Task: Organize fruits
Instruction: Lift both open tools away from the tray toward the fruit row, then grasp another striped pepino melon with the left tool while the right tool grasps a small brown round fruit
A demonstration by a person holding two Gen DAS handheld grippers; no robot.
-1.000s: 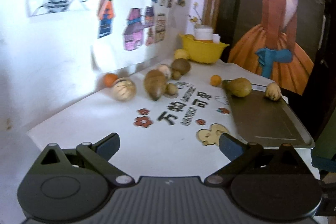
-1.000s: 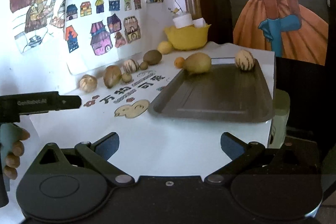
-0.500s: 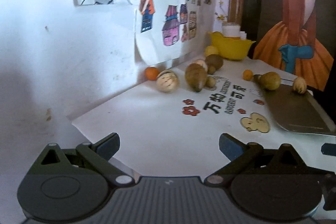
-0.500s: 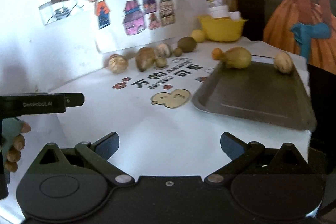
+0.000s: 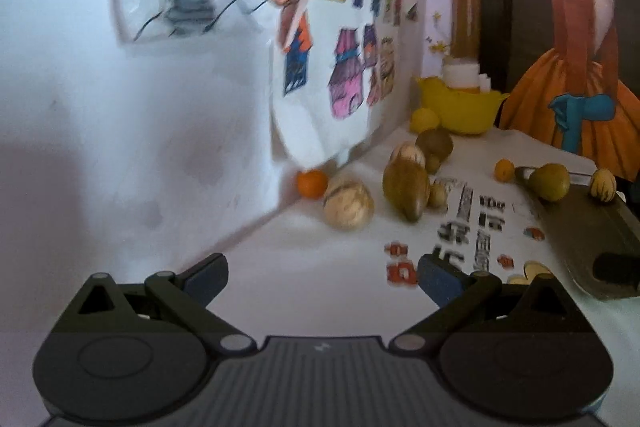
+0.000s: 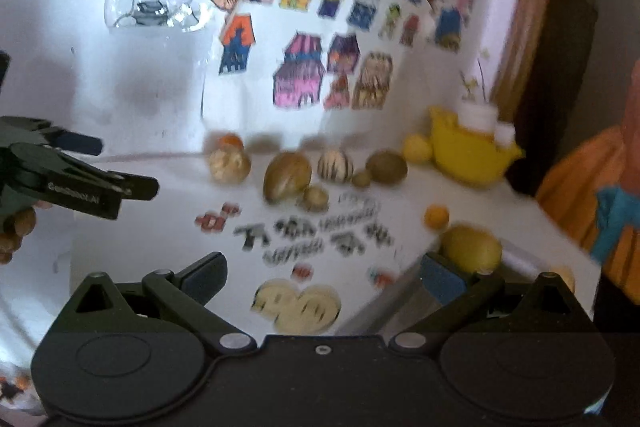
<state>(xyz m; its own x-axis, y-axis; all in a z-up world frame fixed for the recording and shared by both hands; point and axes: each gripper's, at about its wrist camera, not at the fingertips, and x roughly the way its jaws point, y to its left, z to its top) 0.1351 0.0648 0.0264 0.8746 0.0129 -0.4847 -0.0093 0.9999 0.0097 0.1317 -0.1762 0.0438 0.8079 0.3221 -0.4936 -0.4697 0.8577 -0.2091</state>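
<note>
Several fruits lie along the wall on the white table: a small orange, a pale striped melon, a brown oval fruit, a brown kiwi-like fruit and a lemon. On the dark tray rest a yellow-green pear and a small striped fruit. My left gripper is open, nothing between its fingers, short of the striped melon. My right gripper is open too, nearer the tray, with the pear by its right finger. The left gripper shows at the left of the right wrist view.
A yellow bowl holding white cups stands at the back by the wall. Drawings hang on the wall. A small orange lies beside the tray. A duck sticker and printed characters mark the table mat.
Both grippers have swung left and moved closer to the fruit row by the wall. The tray has slid toward the right edge of both views. Both stay open.
</note>
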